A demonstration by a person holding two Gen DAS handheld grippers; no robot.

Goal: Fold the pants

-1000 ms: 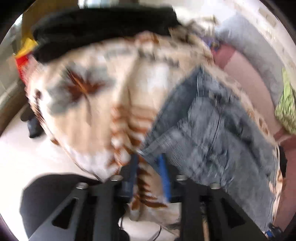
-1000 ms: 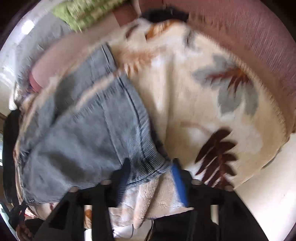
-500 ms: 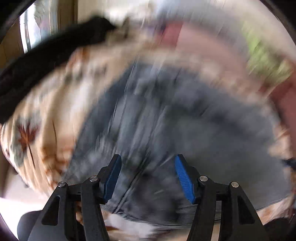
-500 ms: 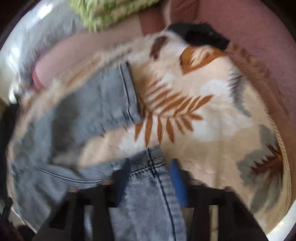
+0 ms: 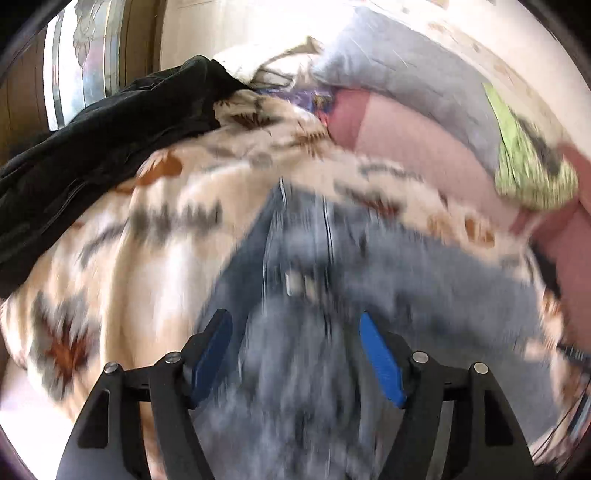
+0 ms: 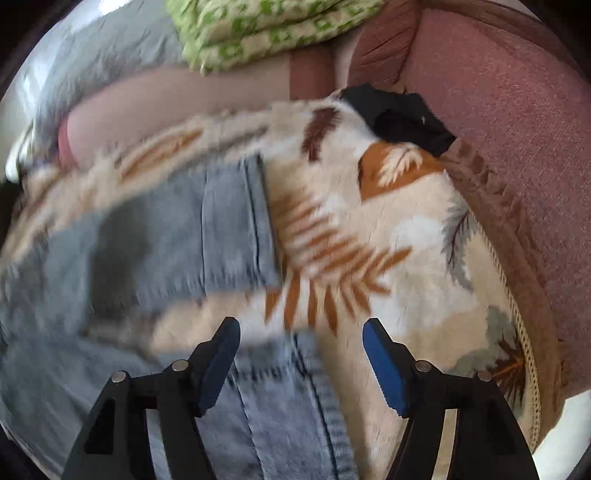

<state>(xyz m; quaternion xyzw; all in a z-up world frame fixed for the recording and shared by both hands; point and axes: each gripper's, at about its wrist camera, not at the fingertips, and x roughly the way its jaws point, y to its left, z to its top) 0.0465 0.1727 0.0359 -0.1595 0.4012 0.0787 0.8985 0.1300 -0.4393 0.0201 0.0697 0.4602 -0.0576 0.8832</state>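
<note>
- The pale blue denim pants lie spread on a cream fleece blanket with rust and grey leaf print, over a dusty-pink upholstered sofa. In the right wrist view one hemmed leg end lies further off and another denim edge lies directly below the fingers.
- Left gripper: jaws apart, having just been opening; blurred denim lies beneath, nothing pressed between the blue pads.
- Right gripper: jaws apart, likewise just opened; the denim edge lies below and between the fingers, unclamped.
- Risk: the soft pile blanket could be pinched together with the denim at the next grasp and dragged along, spoiling the fold.
- Risk: the two leg parts do not lie aligned in the right wrist view; folding from here may set a crooked crease.
- Risk: both views are smeared, so the exact seam position is hard to judge.
- Surroundings: a black garment heaped at the blanket's left edge, a small black cloth at the far corner, a green patterned folded cloth and a grey cushion behind. None lies on the pants.
</note>
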